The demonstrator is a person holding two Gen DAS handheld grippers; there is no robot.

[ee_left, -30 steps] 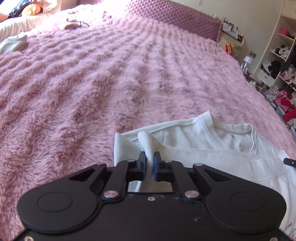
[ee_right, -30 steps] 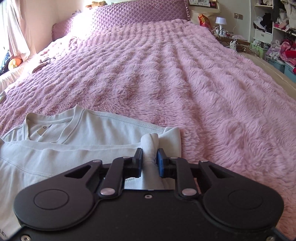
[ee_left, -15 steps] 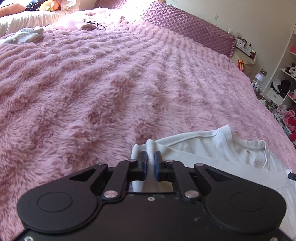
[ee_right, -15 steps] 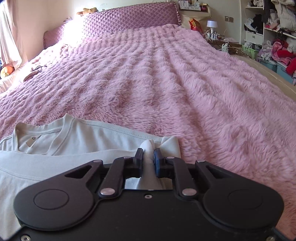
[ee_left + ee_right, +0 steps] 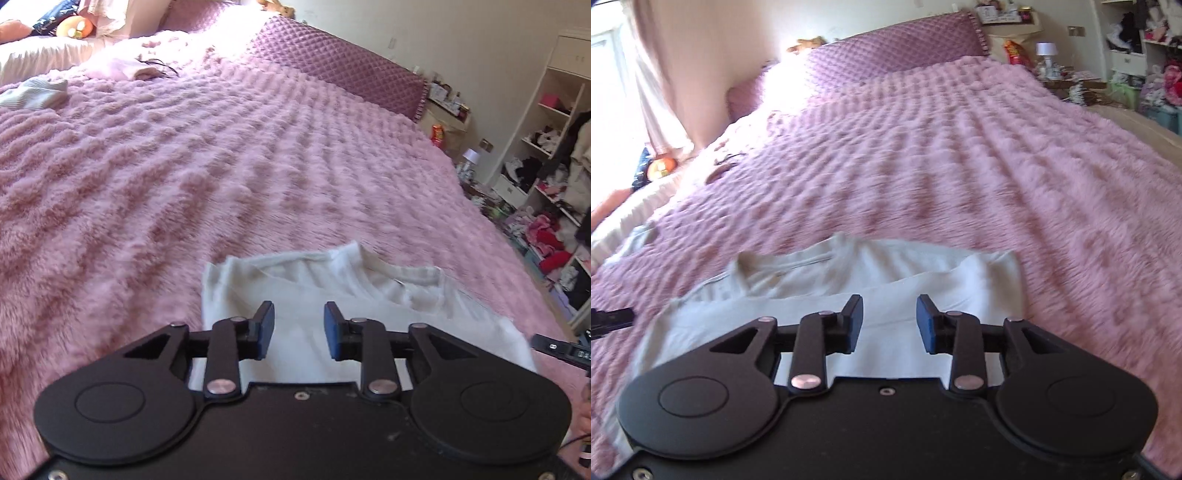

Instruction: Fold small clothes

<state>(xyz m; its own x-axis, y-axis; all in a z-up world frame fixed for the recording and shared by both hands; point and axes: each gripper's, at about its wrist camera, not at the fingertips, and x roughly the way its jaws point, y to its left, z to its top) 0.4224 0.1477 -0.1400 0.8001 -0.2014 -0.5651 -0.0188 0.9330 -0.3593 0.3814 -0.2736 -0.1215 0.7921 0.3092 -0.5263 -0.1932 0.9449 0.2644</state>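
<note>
A small white T-shirt (image 5: 332, 295) lies folded on the pink fluffy blanket (image 5: 221, 166), collar towards the far side. My left gripper (image 5: 299, 328) is open and empty, just above the shirt's left part. The shirt also shows in the right wrist view (image 5: 886, 273). My right gripper (image 5: 890, 323) is open and empty above the shirt's right part. The tip of the other gripper shows at the right edge of the left view (image 5: 557, 349) and at the left edge of the right view (image 5: 609, 319).
A quilted purple headboard cushion (image 5: 343, 70) runs along the far side of the bed. A striped white garment (image 5: 33, 94) and a pale pink cloth (image 5: 129, 68) lie at the far left. Cluttered shelves (image 5: 554, 177) stand to the right of the bed.
Both grippers were shut on pinched corners of the shirt. Both have now opened and let go, and the shirt lies flat on the blanket. The cameras have lifted a little.
</note>
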